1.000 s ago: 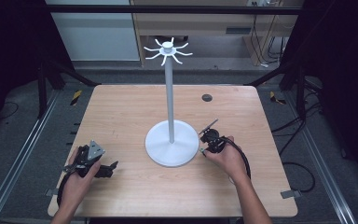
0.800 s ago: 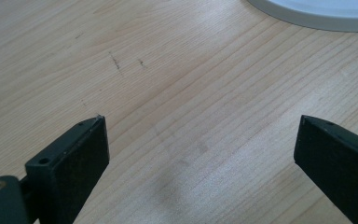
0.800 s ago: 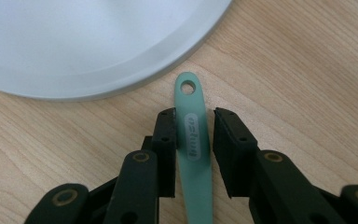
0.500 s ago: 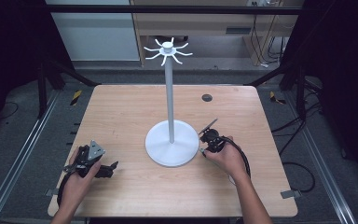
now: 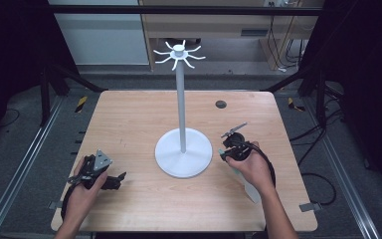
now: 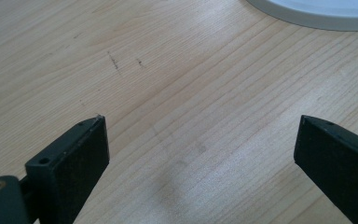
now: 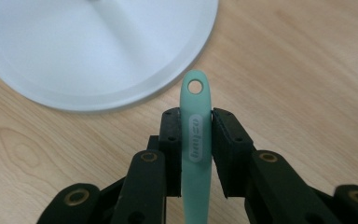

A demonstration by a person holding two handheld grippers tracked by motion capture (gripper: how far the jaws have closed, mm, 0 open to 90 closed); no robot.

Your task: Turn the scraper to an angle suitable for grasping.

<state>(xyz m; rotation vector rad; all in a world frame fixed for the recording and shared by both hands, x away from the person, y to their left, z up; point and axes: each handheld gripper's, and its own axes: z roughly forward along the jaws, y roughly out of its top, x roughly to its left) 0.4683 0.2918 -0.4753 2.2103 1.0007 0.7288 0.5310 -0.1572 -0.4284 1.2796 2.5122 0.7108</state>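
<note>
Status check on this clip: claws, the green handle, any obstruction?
Right claw shut on green handle, hanging hole forward. Left claw open over bare table. White stand just left; nothing blocking.

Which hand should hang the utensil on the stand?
Right. The right gripper already clamps the green handle, hole end toward the stand. The left gripper is open, with nothing between its jaws.

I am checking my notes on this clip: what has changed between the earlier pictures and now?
The right gripper, shut on the mint-green handle, has risen slightly beside the white stand. Unchanged: the left gripper rests open on the table, and the stand is in place.
</note>
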